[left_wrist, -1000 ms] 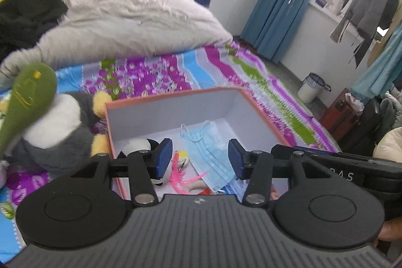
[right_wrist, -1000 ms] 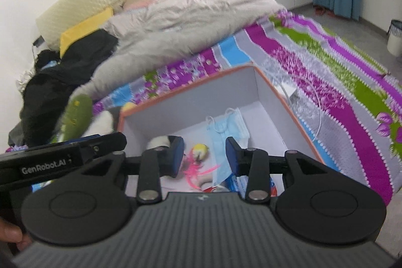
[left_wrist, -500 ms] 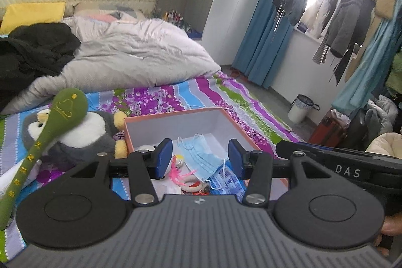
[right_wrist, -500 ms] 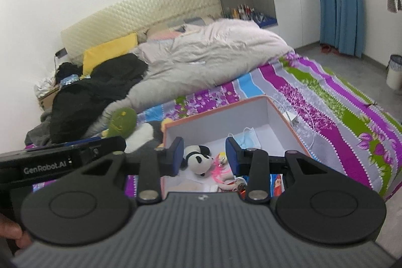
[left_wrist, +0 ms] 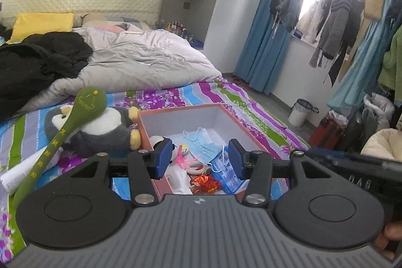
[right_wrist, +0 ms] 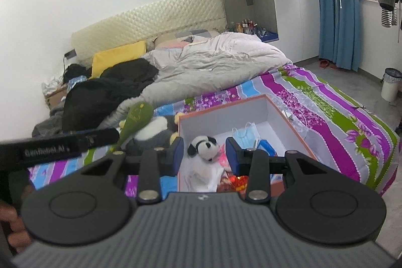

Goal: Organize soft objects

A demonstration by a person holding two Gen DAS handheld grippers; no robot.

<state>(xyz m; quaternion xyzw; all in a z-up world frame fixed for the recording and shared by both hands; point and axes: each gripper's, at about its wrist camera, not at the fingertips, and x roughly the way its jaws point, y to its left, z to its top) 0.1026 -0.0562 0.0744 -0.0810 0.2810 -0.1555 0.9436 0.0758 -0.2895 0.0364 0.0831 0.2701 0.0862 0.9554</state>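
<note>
An orange-edged white box point(left_wrist: 176, 121) point(right_wrist: 289, 122) sits on the striped bedspread. It holds a small panda plush point(right_wrist: 203, 147), blue face masks point(left_wrist: 201, 140) point(right_wrist: 246, 133), a pink feathered toy point(left_wrist: 184, 157) and a red wrapper point(left_wrist: 206, 182). A grey penguin plush point(left_wrist: 100, 132) point(right_wrist: 153, 131) lies left of the box, with a green plush spoon point(left_wrist: 75, 114) point(right_wrist: 137, 117) across it. My left gripper point(left_wrist: 201, 162) and right gripper point(right_wrist: 203, 158) are both open and empty, held back from the box's near edge.
A grey duvet point(left_wrist: 140, 64), black clothes point(left_wrist: 37, 62) and a yellow pillow point(left_wrist: 42, 23) lie at the bed's head. A white bin point(left_wrist: 301, 112) stands on the floor at right. Clothes hang by the window point(left_wrist: 334, 24). A white roll point(left_wrist: 20, 172) lies near the penguin.
Both grippers have pulled back and up from the box, so it looks smaller and more of the room shows. Both stay open and empty.
</note>
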